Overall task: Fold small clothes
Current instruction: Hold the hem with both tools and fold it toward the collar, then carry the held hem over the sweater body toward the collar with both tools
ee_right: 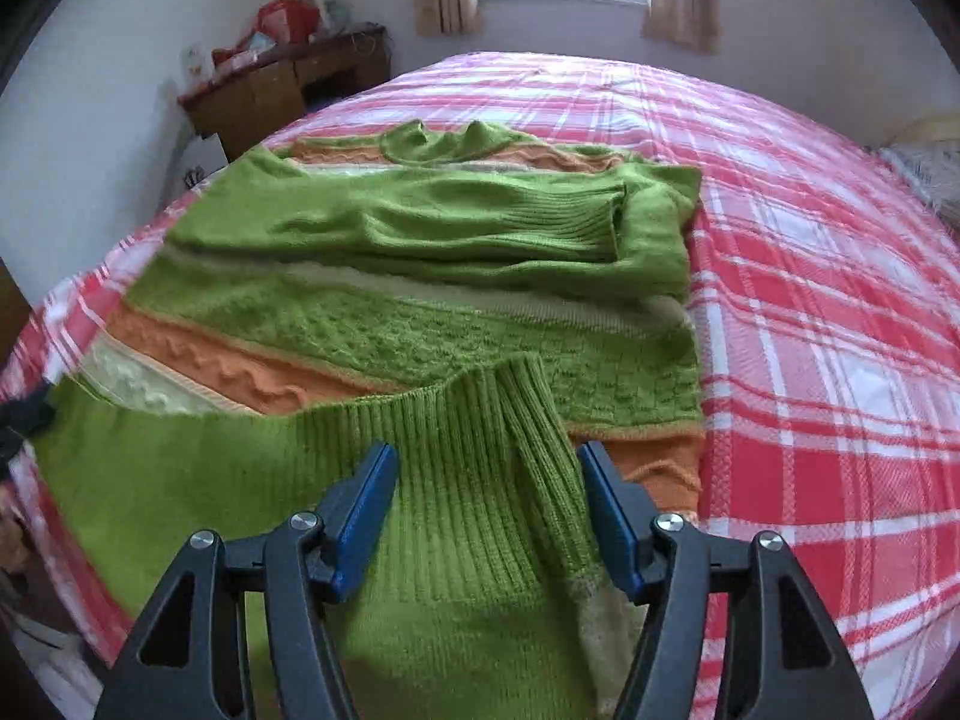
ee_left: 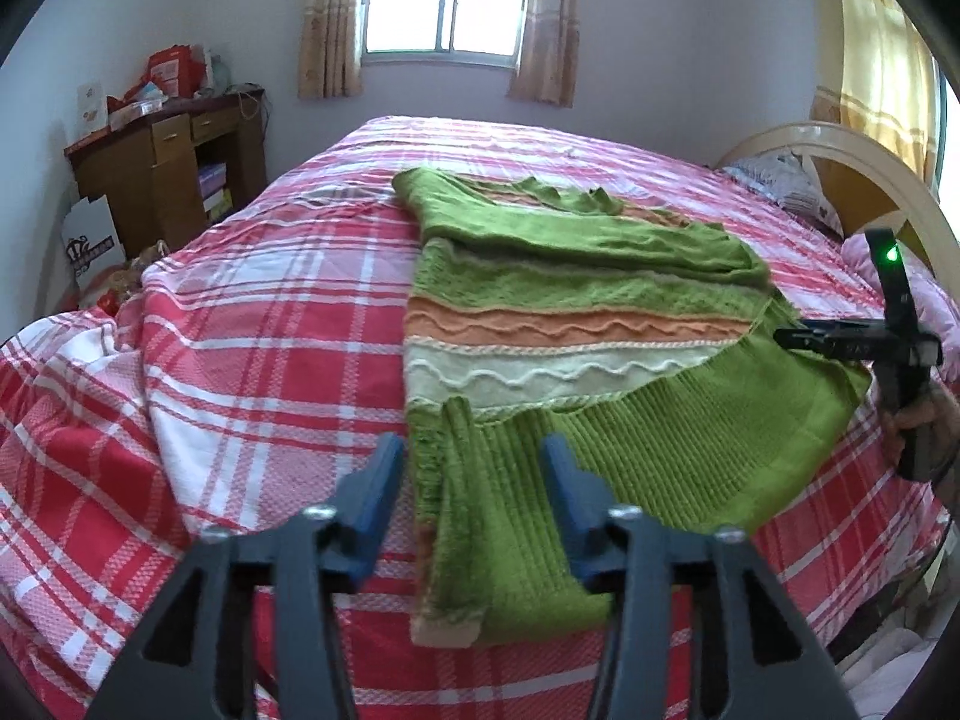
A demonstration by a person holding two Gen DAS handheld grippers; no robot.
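Sweater [ee_left: 576,324] lies on plaid bed [ee_left: 270,300]

Black grippers [ee_left: 474,468] — blue pads [ee_right: 363,510]

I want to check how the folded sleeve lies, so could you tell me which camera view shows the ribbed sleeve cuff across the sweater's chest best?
The right wrist view: the sleeve cuff lies across the sweater, ribbing and edge plainly visible. The left wrist view shows the same sleeve farther off and foreshortened, its cuff ribbing too small to make out.
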